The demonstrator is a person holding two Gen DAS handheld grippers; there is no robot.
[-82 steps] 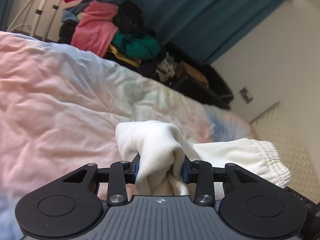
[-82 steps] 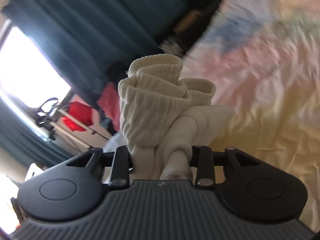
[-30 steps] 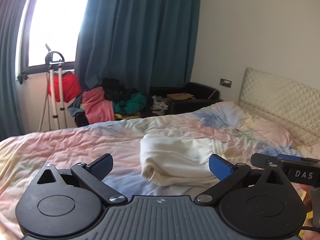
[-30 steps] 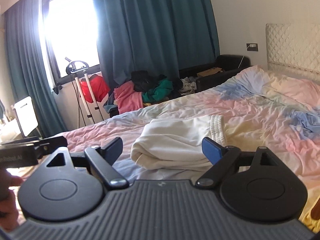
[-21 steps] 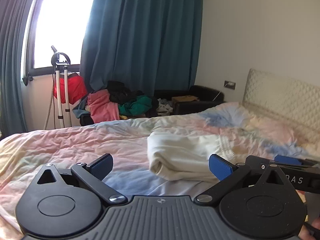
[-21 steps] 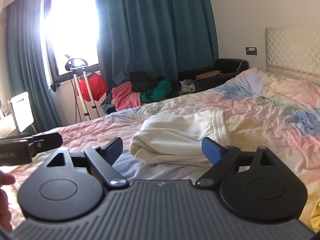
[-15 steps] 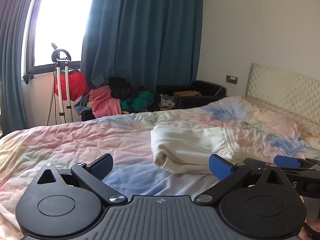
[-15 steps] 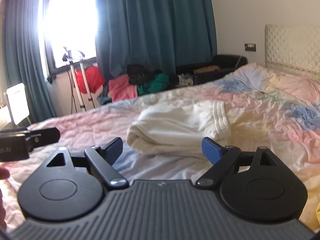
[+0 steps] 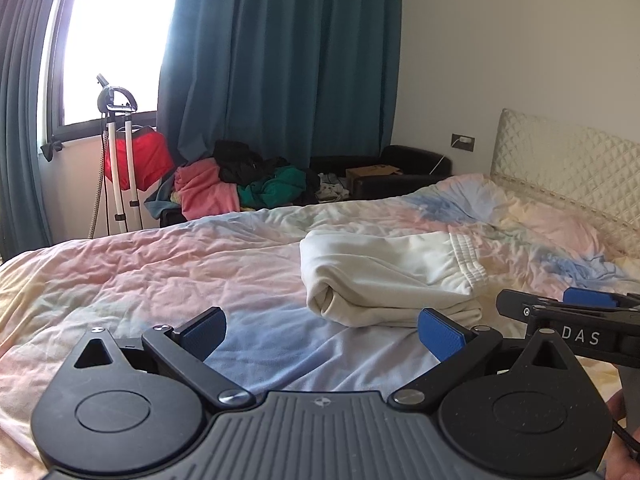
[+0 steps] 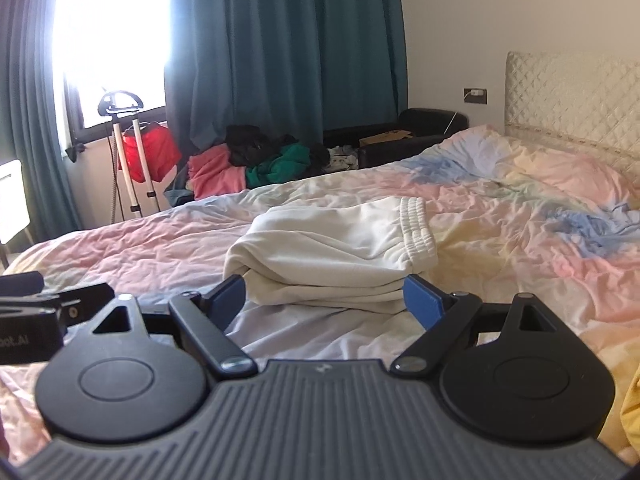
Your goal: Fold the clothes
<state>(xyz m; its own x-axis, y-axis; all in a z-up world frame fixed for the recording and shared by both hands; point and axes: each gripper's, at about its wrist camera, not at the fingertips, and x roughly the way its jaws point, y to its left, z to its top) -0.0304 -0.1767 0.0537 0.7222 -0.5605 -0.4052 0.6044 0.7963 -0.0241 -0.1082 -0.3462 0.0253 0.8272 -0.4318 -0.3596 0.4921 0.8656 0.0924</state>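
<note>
A cream-white garment (image 9: 384,276) lies folded into a thick bundle on the pastel bedspread (image 9: 168,264), its ribbed waistband to the right. My left gripper (image 9: 322,330) hovers open in front of it, nothing between its blue pads. In the right wrist view the same folded garment (image 10: 332,252) sits just beyond my right gripper (image 10: 324,300), which is also open and holds nothing. The right gripper's black body (image 9: 576,320) shows at the right edge of the left wrist view, and the left gripper's body (image 10: 36,320) at the left edge of the right wrist view.
A pile of pink, green and black clothes (image 9: 240,184) lies past the far side of the bed, beside a white stand with a red cloth (image 9: 128,152). Teal curtains (image 9: 280,60) hang behind. A quilted headboard (image 9: 568,156) bounds the bed at the right.
Earlier both grippers were shut on the white garment; it now lies released and folded on the bed. Over the last second both grippers sank lower, and the garment sits closer in the right wrist view.
</note>
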